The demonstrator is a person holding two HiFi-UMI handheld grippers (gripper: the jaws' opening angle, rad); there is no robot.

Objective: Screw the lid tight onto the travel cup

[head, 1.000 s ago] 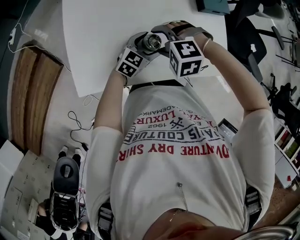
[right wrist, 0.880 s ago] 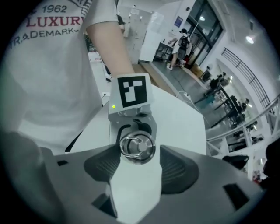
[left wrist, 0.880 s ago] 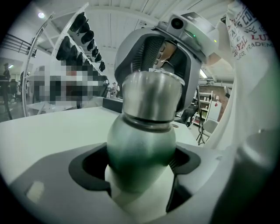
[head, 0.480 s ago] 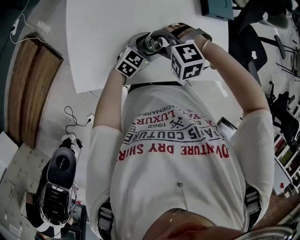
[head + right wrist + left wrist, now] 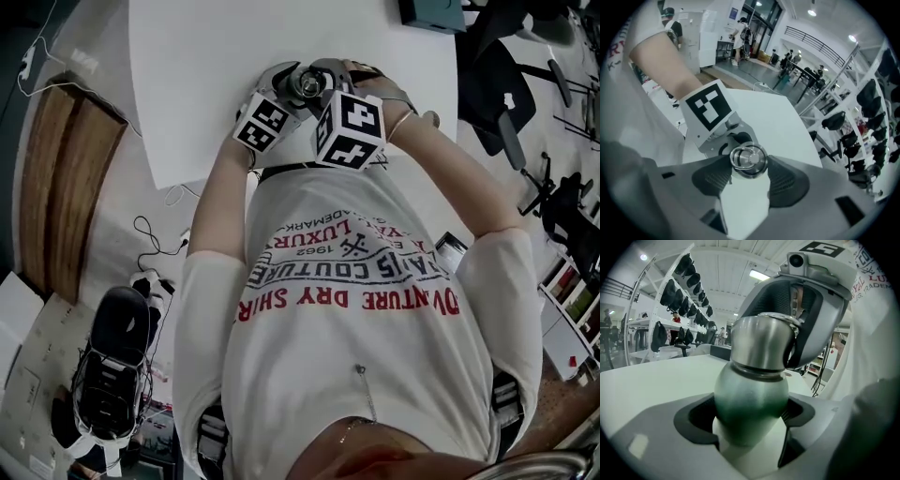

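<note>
A steel travel cup [image 5: 752, 394] with a rounded green-tinted body stands between the jaws of my left gripper [image 5: 752, 416], which is shut on its lower half. Its steel lid [image 5: 761, 341] sits on top. My right gripper [image 5: 748, 161] comes down on it from above, its ribbed pads pressed against both sides of the lid [image 5: 748, 159]. In the head view both grippers meet over the table's near edge: the left gripper [image 5: 286, 82], the right gripper [image 5: 323, 77], and the lid [image 5: 307, 84] shining between them.
The white table [image 5: 234, 66] stretches away behind the cup. A dark box [image 5: 436, 13] lies at its far right corner. A wooden bench [image 5: 56, 178] stands at the left, office chairs [image 5: 511, 84] at the right, and a bag [image 5: 117, 366] with cables on the floor.
My right gripper has swung left and turned about the lid, its marker cube now close to the left one. The left gripper and cup have stayed in place.
</note>
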